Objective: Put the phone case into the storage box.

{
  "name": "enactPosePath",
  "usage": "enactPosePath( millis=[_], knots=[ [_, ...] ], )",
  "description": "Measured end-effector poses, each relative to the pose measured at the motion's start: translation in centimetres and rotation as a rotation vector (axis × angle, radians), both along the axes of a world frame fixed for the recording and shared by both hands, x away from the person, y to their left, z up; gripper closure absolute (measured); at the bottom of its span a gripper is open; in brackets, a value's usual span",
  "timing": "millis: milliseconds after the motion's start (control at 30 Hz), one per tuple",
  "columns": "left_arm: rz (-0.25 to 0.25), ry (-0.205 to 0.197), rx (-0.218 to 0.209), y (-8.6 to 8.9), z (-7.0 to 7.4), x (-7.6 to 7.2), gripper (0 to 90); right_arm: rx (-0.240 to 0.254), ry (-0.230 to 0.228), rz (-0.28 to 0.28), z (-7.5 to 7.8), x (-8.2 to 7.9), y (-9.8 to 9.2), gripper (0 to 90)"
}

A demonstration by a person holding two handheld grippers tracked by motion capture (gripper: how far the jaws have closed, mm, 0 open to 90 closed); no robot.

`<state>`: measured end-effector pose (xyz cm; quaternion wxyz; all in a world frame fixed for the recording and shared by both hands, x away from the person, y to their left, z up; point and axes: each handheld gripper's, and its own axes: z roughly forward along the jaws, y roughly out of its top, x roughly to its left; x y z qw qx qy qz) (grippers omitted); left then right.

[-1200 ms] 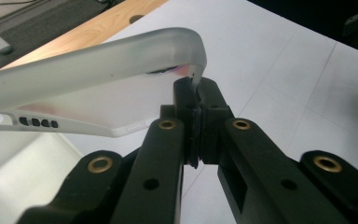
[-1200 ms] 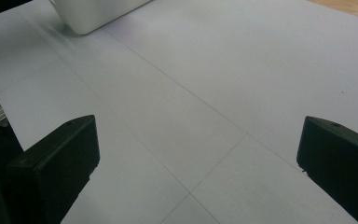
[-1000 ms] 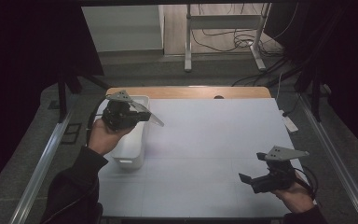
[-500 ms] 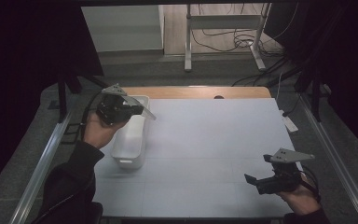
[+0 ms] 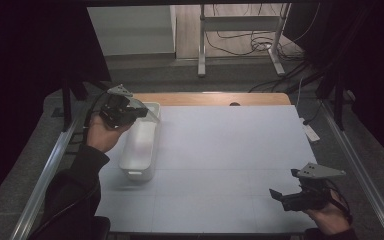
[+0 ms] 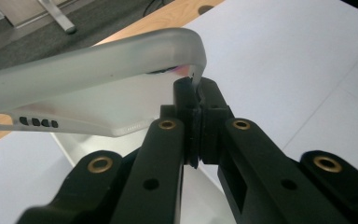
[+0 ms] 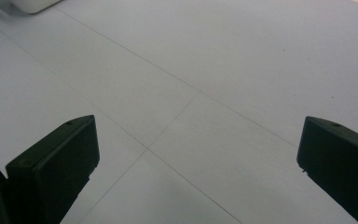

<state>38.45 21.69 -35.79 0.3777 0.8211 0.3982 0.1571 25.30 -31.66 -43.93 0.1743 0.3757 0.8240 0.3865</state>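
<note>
My left gripper [image 6: 196, 88] clamps the frosted, round-cornered plastic lid [image 6: 88, 60] above its smooth white bin [image 5: 141, 145]; my right gripper [image 7: 198, 154] gapes empty.

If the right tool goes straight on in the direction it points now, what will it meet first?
Probably nothing but the white table sheet: the right tool has open jaws and points left, low across bare surface. The white bin lies farther off, up-left in its view, likely off that line.

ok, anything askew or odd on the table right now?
One thing: the left gripper is shut on the rim corner of the white bin, at the table's left edge. No spill or damage shows. The right gripper is open with nothing between its jaws.
</note>
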Motion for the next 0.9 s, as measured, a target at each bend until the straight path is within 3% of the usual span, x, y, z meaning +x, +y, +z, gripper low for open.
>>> enactPosePath(
  millis=[900],
  knots=[
    [0.09,0.041,0.061,0.2,-1.1,3.1,88.2,-0.025,-0.006,-0.073,-0.4,-2.1,-2.0,0.0]
  ],
)
